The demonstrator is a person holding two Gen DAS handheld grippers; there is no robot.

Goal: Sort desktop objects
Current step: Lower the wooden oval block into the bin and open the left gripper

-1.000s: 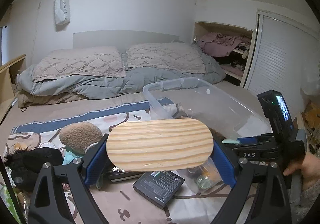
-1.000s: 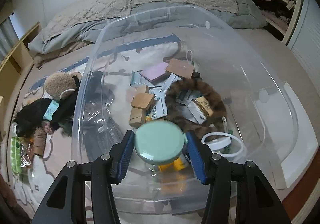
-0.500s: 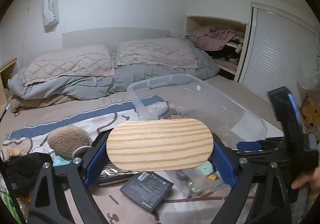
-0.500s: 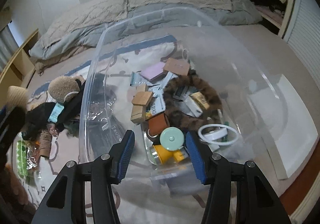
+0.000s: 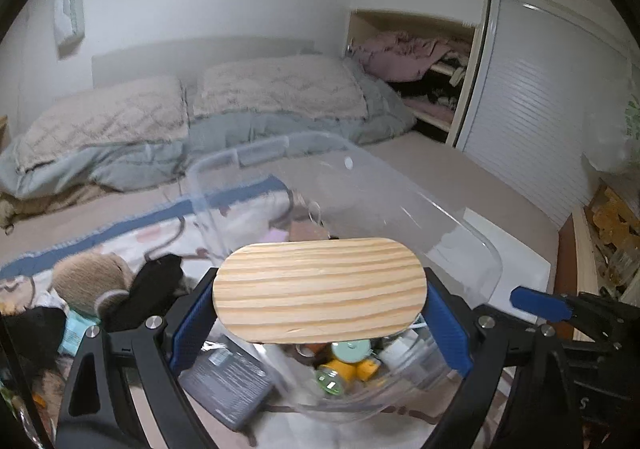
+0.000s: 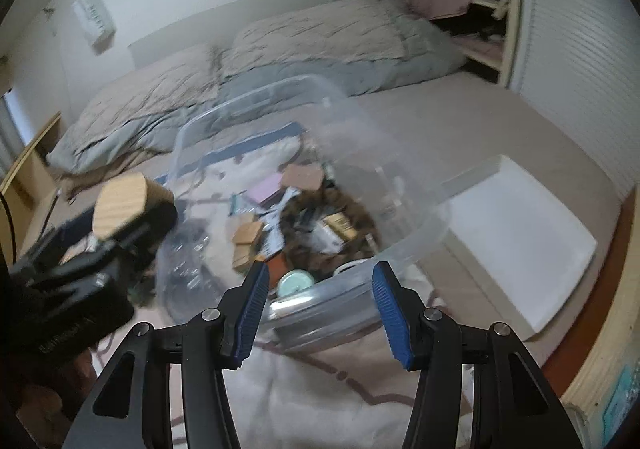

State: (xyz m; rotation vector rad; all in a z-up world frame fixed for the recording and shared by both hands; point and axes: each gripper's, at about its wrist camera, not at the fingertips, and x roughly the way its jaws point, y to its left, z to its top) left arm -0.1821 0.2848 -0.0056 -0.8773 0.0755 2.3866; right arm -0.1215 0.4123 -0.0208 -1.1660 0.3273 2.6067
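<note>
My left gripper is shut on an oval wooden board, gripped by its two ends and held flat just above the near part of the clear plastic bin. From the right wrist view, the board shows at the left of the bin. My right gripper is open and holds nothing, hanging just in front of the bin's near rim. A jar with a mint-green lid lies inside the bin among small boxes, cards and a brown furry ring. The jar also shows below the board.
The bin rests on a patterned blanket on a bed. A brown plush toy, black cloth and a dark flat box lie left of the bin. A white lid lies to its right. Pillows and an open shelf stand at the back.
The right gripper let the mint-lidded jar drop into the bin, then drew back and up past the near rim. The left gripper carried the board rightward over the bin.
</note>
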